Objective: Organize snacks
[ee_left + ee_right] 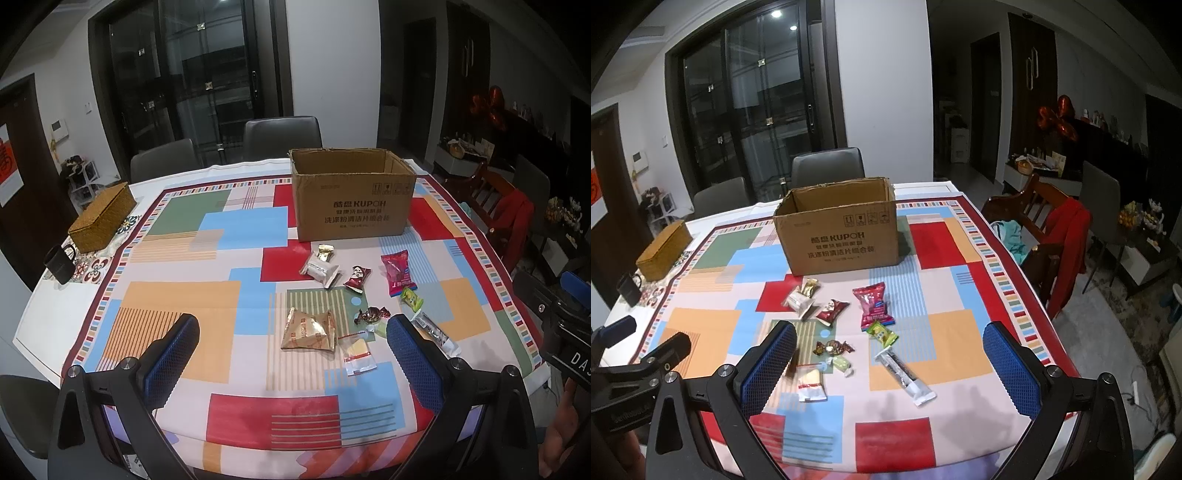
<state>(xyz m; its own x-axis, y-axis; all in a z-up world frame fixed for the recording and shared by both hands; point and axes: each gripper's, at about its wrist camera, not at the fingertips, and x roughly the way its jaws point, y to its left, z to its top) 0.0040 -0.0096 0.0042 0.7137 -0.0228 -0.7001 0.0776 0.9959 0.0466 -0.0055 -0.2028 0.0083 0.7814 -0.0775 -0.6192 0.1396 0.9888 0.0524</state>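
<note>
Nine or so wrapped snacks lie loose on the patterned tablecloth (236,251), and none can be seen inside the open cardboard box (352,199) that stands just behind them; its floor is hidden from both views, so whether anything is already in it cannot be told. Judged from this, the sorting has barely begun and nearly all of it remains.

Nearest the box sit a small gold packet (325,252) and a white packet (320,270), with a dark red wrapper (357,277) and a pink bag (398,272) beside them. Closer to the person lie a green candy (412,299), a twisted brown sweet (372,314), a gold-brown pouch (309,329), a clear sachet (357,352) and a long silver stick pack (905,373).

The left gripper (291,354) hovers above the table's near edge with its blue-padded jaws spread wide and empty, the gold-brown pouch lying between them in its view. The right gripper (890,363) hangs likewise, jaws released and holding nothing, framing the stick pack and the clear sachet.

A woven basket (101,218) and a dark mug (60,264) stand well apart at the far left, untouched. The likely first step is a descent onto one of the nearest packets.
</note>
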